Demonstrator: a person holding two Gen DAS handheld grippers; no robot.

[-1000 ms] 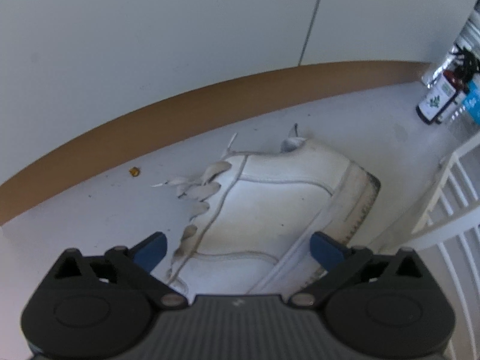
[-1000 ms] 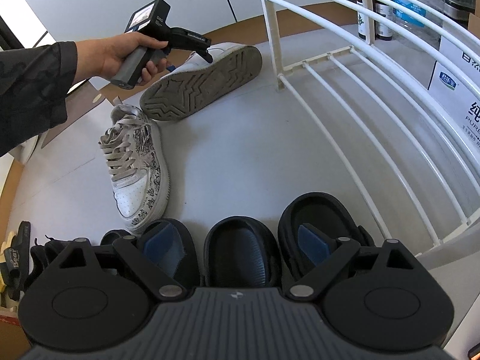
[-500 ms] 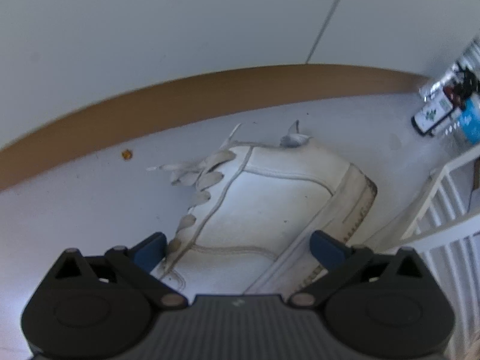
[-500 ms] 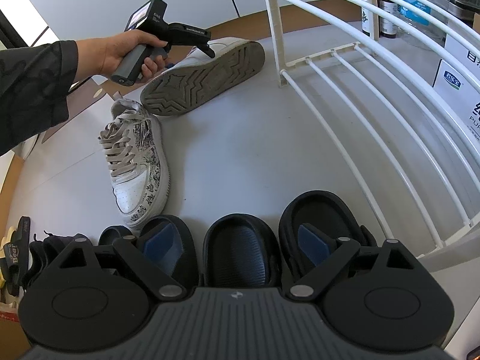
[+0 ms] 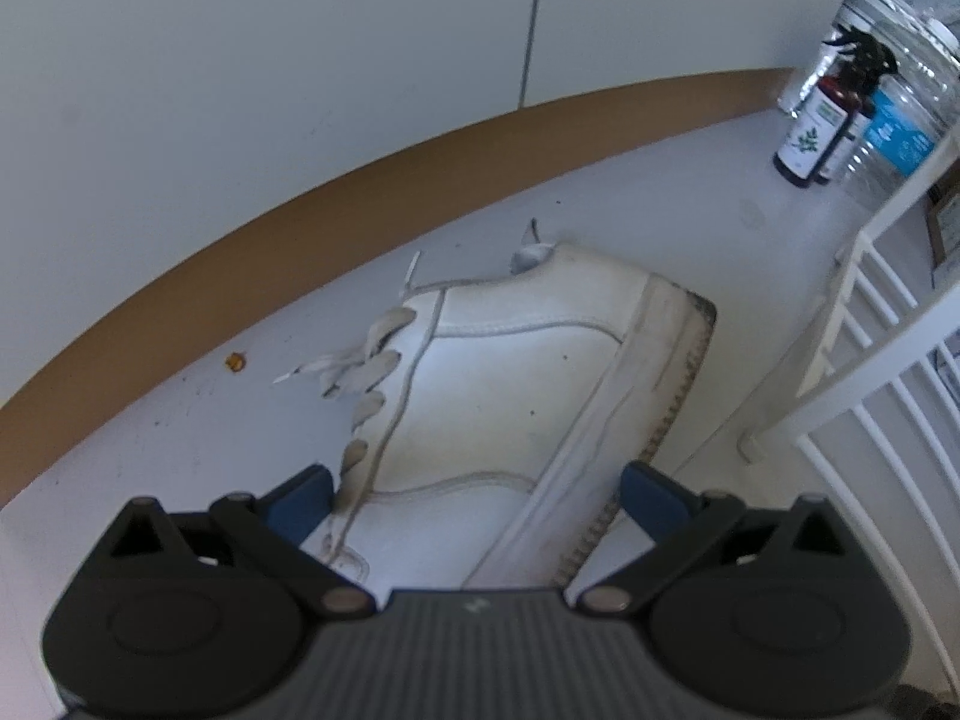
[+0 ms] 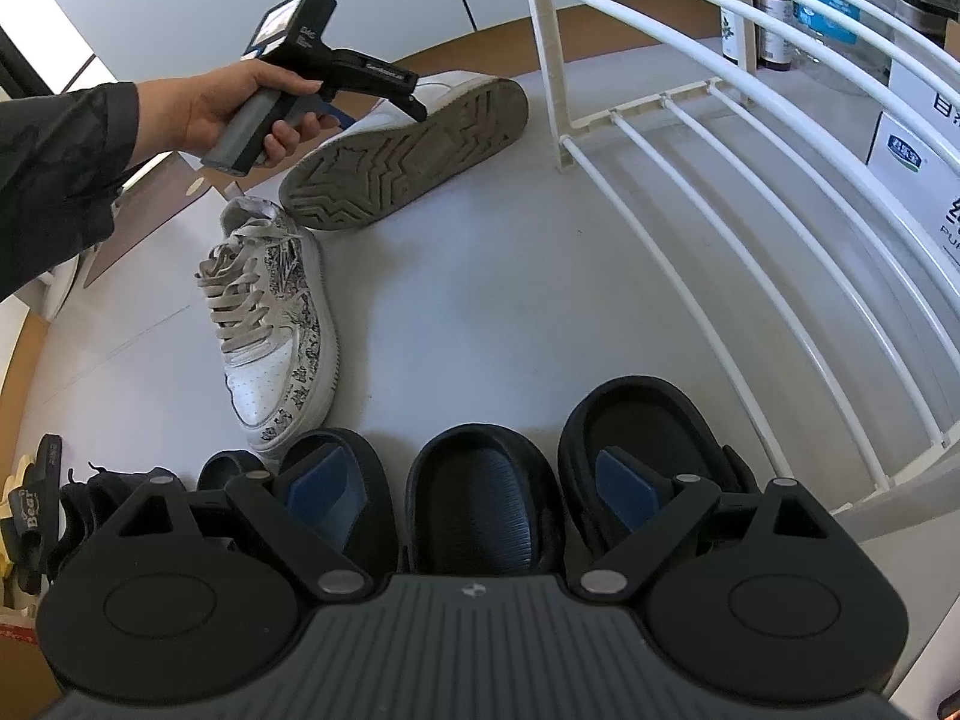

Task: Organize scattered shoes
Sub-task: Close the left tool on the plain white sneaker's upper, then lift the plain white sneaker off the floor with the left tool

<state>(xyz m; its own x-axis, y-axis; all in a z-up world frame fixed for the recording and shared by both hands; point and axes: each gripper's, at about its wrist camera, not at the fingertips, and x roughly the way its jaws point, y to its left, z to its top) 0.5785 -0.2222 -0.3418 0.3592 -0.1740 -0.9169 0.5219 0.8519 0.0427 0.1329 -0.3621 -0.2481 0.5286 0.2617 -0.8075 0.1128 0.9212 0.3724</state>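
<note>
A plain white sneaker [image 5: 510, 396] lies on its side on the grey floor, its dirty sole [image 6: 408, 156] turned toward the right wrist camera. My left gripper [image 5: 477, 498] is open and straddles its toe end, one pad by the laces and the other just off the sole edge. A hand [image 6: 240, 102] holds that gripper. A white sneaker with black print [image 6: 270, 324] stands upright beside it. My right gripper [image 6: 477, 492] is open low over black slippers [image 6: 480, 510]; its pads sit in the two outer ones and touch nothing I can make out.
A white wire shoe rack [image 6: 720, 150] fills the right side, its post [image 5: 840, 324] close to the white sneaker's heel. Bottles [image 5: 810, 132] and cardboard boxes [image 6: 918, 138] stand behind it. More dark shoes [image 6: 102, 498] lie at the lower left. A brown skirting [image 5: 360, 192] runs along the wall.
The left gripper has swung right and tilted, so the rack and bottles show more. The white sneaker stays on its side. The right gripper has barely moved.
</note>
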